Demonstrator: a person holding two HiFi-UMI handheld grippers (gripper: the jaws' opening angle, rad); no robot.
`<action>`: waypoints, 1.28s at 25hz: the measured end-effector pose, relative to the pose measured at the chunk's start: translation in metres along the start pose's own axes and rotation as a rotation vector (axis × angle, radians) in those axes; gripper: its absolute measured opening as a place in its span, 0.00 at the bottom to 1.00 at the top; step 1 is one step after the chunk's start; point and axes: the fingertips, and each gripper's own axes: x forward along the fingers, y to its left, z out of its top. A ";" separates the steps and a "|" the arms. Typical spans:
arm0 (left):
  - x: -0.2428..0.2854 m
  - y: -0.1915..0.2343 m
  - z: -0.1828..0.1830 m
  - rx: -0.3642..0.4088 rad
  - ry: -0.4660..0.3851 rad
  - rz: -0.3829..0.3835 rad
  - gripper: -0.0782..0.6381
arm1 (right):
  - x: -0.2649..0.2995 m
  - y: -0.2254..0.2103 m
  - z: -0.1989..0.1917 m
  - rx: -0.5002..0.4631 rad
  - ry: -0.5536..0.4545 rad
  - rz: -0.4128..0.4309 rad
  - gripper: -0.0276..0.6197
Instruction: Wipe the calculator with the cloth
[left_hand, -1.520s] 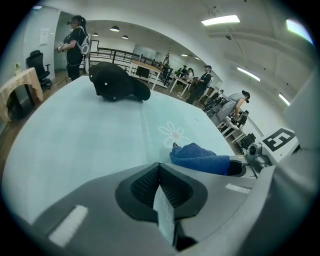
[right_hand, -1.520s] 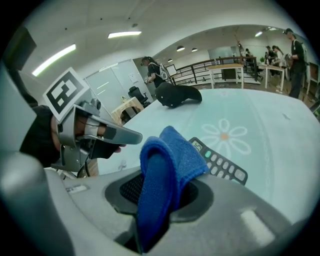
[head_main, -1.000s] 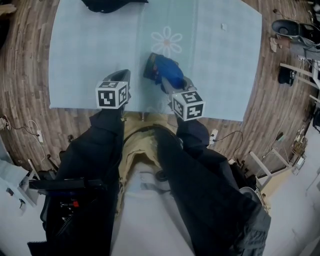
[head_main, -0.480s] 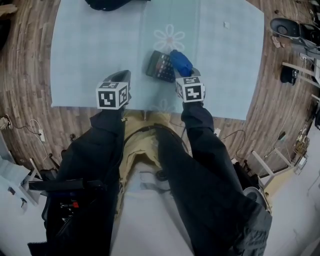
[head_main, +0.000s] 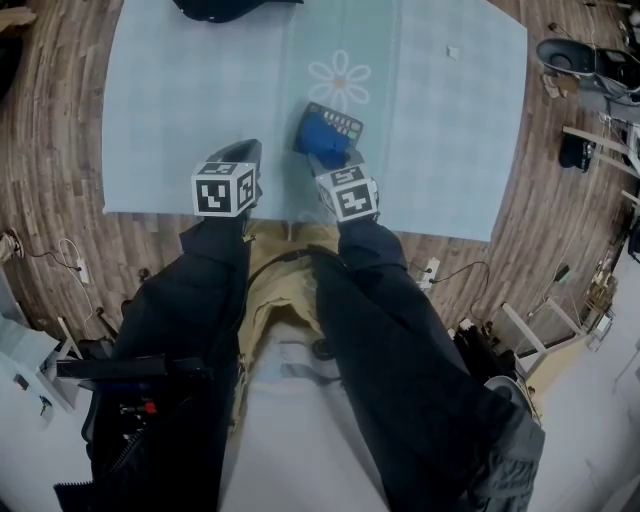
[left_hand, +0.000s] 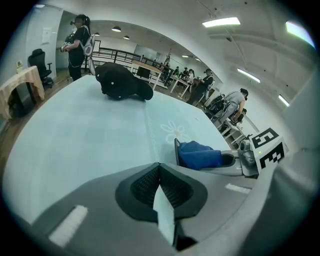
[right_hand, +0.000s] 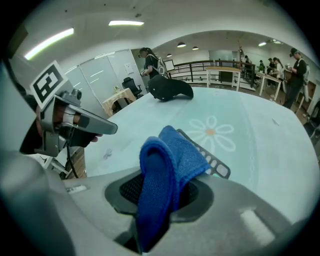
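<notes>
mid-wipe, the right gripper (head_main: 325, 158) pinched the blue cloth (head_main: 318, 136) in its jaws on the calculator (head_main: 342, 124) at the surface's (head_main: 170, 90) near middle, the left gripper (head_main: 240, 152) idled at left, jaws pressed together, and the next move probably called for a light stroke across the uncovered far keys.

On the desk (head_main: 180, 90), the calculator (head_main: 338, 122) lies near the middle, just before the flower print (head_main: 340, 75). The cloth (head_main: 322, 137) sits on its near part, gripped in my right tongs (head_main: 325, 155). My left tongs (head_main: 238, 155) rest to its left, apart from it. A cap (head_main: 235, 8) lies at the far edge.
</notes>
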 end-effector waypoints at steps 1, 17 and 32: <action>0.000 0.000 0.001 0.001 -0.002 0.000 0.10 | 0.001 0.006 0.000 0.000 -0.001 0.015 0.22; -0.022 -0.028 0.072 0.062 -0.127 -0.017 0.11 | -0.063 0.015 0.047 0.118 -0.194 0.080 0.22; -0.099 -0.112 0.217 0.252 -0.482 -0.067 0.10 | -0.206 -0.022 0.200 0.080 -0.639 -0.059 0.22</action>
